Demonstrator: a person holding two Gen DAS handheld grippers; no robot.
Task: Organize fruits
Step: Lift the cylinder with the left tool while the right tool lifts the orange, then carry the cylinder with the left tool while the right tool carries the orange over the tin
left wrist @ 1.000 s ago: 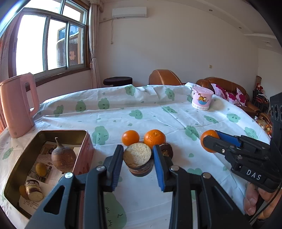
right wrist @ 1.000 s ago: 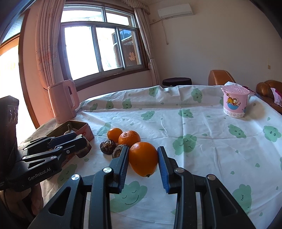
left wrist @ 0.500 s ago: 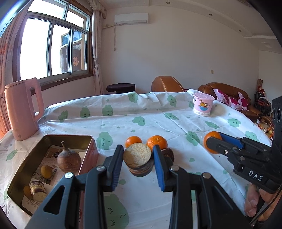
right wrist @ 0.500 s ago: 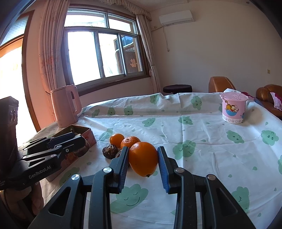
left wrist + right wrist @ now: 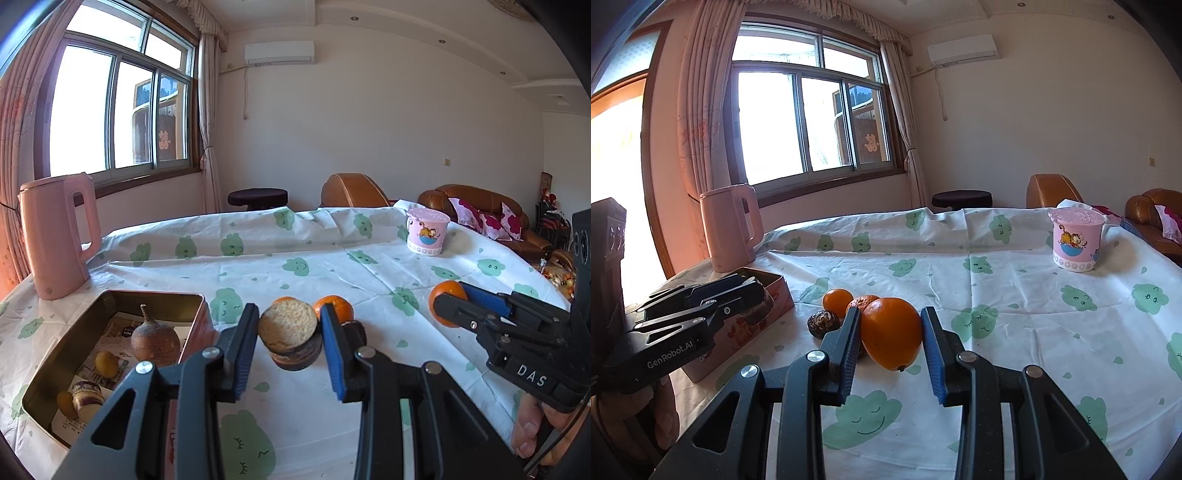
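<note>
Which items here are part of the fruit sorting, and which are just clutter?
Job:
- cut brown fruit, clamped in left gripper
- big orange, clamped in right gripper
- two small oranges on the cloth
- wrinkled dark fruit
- metal tin with fruit inside

Lying about:
- pink kettle
- pink cartoon cup

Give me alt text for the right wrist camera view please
The right gripper clamps a large orange above a cloud-print tablecloth. Behind it lie two small oranges and a dark wrinkled fruit; the left gripper is by a tin.
</note>
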